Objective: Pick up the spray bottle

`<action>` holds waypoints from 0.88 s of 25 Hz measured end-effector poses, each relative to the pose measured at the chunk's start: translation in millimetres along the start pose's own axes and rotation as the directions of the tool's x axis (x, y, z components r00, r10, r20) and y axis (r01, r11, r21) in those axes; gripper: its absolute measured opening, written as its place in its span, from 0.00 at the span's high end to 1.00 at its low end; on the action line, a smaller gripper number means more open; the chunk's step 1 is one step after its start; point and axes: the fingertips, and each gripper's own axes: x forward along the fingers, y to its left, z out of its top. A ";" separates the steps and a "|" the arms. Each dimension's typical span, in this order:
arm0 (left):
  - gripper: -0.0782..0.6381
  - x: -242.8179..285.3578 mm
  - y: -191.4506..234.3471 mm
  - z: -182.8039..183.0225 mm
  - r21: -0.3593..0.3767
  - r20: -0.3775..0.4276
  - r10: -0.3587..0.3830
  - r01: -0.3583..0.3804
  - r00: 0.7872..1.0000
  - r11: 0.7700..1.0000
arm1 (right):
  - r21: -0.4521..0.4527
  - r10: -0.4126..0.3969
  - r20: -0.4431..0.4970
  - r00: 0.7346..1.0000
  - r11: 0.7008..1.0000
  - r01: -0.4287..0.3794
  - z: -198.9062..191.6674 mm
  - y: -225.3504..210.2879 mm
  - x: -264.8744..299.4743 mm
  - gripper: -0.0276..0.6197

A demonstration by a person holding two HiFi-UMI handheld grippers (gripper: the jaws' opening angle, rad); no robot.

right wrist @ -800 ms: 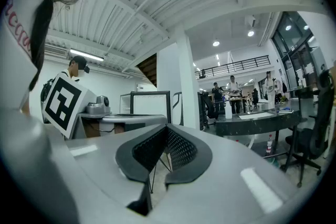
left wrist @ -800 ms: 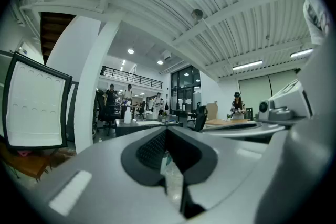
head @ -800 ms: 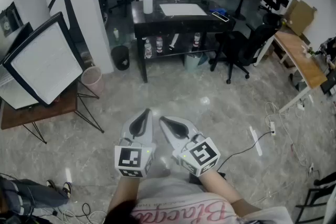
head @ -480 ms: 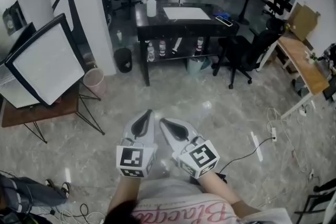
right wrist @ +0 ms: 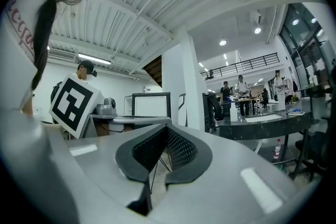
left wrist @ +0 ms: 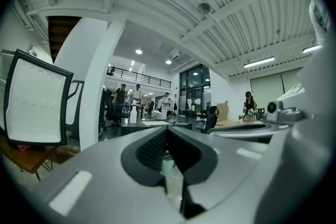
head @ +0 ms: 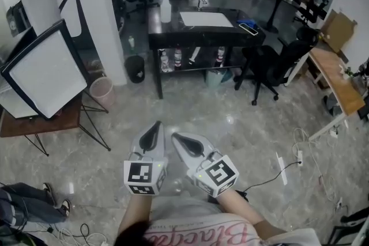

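Observation:
The spray bottle (head: 166, 10) is a white bottle standing at the left end of a black table (head: 202, 31), far ahead across the floor. It also shows small in the left gripper view, spray bottle (left wrist: 133, 114), and in the right gripper view, spray bottle (right wrist: 233, 111). My left gripper (head: 157, 123) and right gripper (head: 174, 136) are held side by side close to my body, pointing level towards the table. Both are shut with nothing between the jaws, as the left gripper (left wrist: 167, 129) and right gripper (right wrist: 167, 128) views show.
A white mat (head: 204, 19) lies on the table and bottles stand on its lower shelf. A black office chair (head: 271, 63) is at its right. A tilted light panel (head: 43, 69), a white pillar (head: 104, 14) and bins (head: 102, 89) stand at left. Cables (head: 277, 164) run over the floor; a wooden desk (head: 334, 75) is at right.
The view has shifted a little towards the table. Both grippers keep their place in front of my body and stay shut.

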 end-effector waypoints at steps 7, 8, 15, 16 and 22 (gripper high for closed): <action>0.89 20.7 -4.8 -5.0 -0.013 -0.012 0.032 -0.032 0.999 0.999 | 0.031 0.013 -0.004 1.000 0.999 -0.013 -3.7 -28.3 -1.5 0.96; 0.89 21.9 -4.0 -6.6 -0.012 -0.016 0.037 -0.038 0.999 0.999 | 0.037 0.013 0.000 1.000 0.999 -0.013 -4.0 -30.8 -0.9 0.96; 0.89 54.8 7.6 -10.2 -0.012 -0.031 0.030 -0.031 0.999 0.999 | 0.067 -0.005 -0.015 1.000 0.998 0.006 -13.7 -61.3 18.5 0.96; 0.89 62.6 11.2 -10.8 -0.012 -0.032 0.029 -0.029 0.999 1.000 | 0.069 -0.011 -0.016 1.000 0.998 0.012 -14.9 -68.4 23.0 0.96; 0.89 118.9 43.1 -6.7 -0.014 -0.028 0.016 -0.016 0.999 1.000 | 0.073 -0.044 -0.021 0.999 0.996 0.045 -15.1 -114.5 63.6 0.96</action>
